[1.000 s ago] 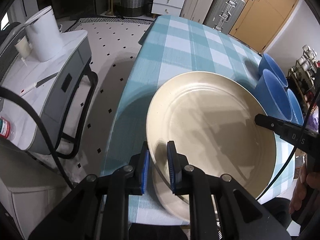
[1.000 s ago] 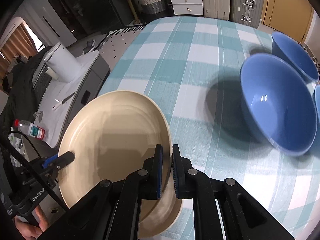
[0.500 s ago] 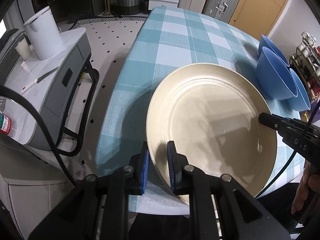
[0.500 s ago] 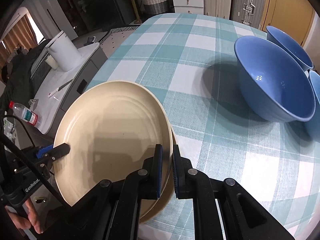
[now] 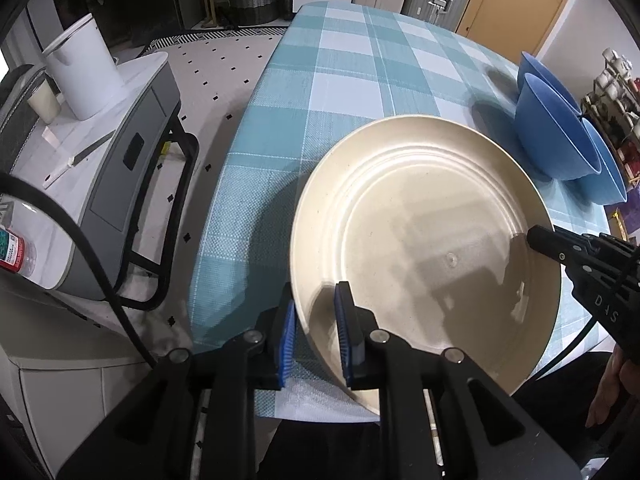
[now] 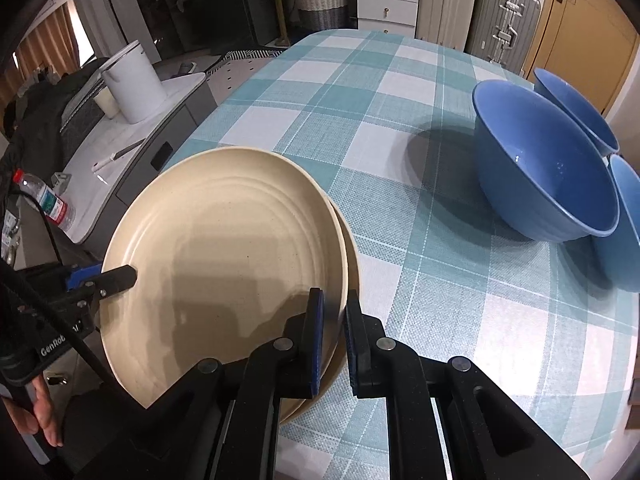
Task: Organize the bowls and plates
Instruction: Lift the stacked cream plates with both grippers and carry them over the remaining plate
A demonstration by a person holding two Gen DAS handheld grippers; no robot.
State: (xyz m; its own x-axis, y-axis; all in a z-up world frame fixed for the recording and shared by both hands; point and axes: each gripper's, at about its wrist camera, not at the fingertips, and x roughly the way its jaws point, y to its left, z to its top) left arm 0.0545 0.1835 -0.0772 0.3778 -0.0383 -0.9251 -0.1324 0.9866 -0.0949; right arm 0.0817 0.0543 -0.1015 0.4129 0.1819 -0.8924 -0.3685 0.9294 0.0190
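A stack of cream plates (image 5: pixel 424 240) is held tilted above the near edge of the checked table (image 5: pixel 360 64). My left gripper (image 5: pixel 316 336) is shut on the stack's left rim. My right gripper (image 6: pixel 334 332) is shut on the right rim of the plates (image 6: pixel 224 248); two plate edges show there. Each gripper shows in the other's view, the right one (image 5: pixel 560 252) and the left one (image 6: pixel 100 280). Three blue bowls (image 6: pixel 548 168) stand at the table's right side, also seen in the left wrist view (image 5: pixel 556 136).
A grey cart (image 5: pixel 100 152) with a white cylinder container (image 5: pixel 82 76) and a water bottle (image 6: pixel 44 200) stands left of the table. Drawers, a basket and suitcases (image 6: pixel 500 16) line the far wall. The table's far half (image 6: pixel 360 80) carries nothing.
Both grippers have lifted the plates higher and drawn them back toward the table's near edge. More of the table and bowls shows beyond the plates.
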